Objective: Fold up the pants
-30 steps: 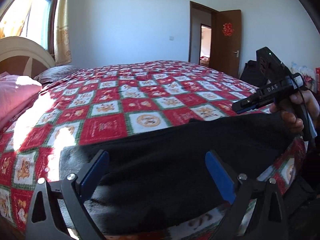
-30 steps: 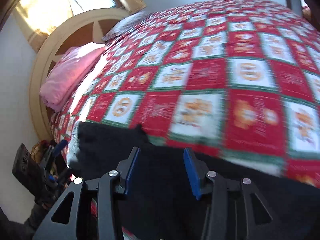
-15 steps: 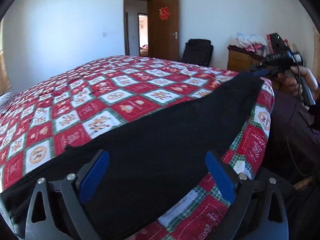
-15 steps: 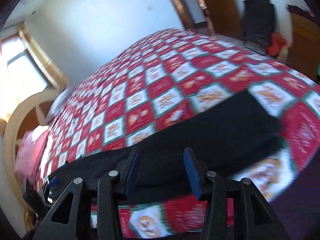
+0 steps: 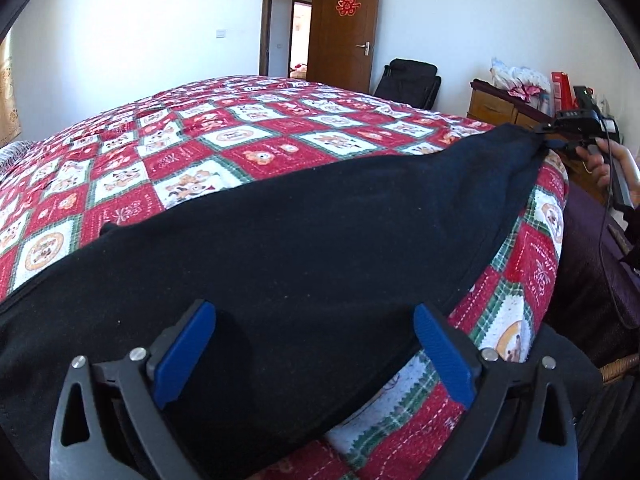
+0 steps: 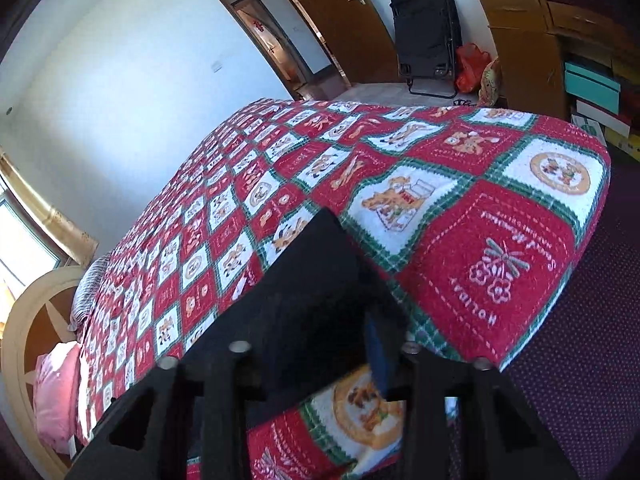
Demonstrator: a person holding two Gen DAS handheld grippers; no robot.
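Observation:
Black pants [image 5: 320,232] lie stretched along the near edge of the bed, on a red, white and green patterned quilt [image 5: 248,140]. My left gripper [image 5: 316,344] is open, its blue pads spread wide just above the pants near one end. My right gripper [image 6: 316,340] has its jaws around the far end of the pants [image 6: 316,280], and the cloth hides the left pad. In the left wrist view the right gripper [image 5: 560,136] sits at the pants' far tip, at the bed corner.
The quilt's corner [image 6: 580,184] drops to a dark purple floor [image 6: 600,340]. A wooden dresser [image 6: 532,40], a black folding chair [image 6: 424,32] and an open door [image 5: 344,28] stand beyond. A pink pillow [image 6: 56,392] lies by the headboard.
My right gripper has moved to the bed corner and closed in on the end of the pants. My left gripper has dropped closer to the cloth and stays open.

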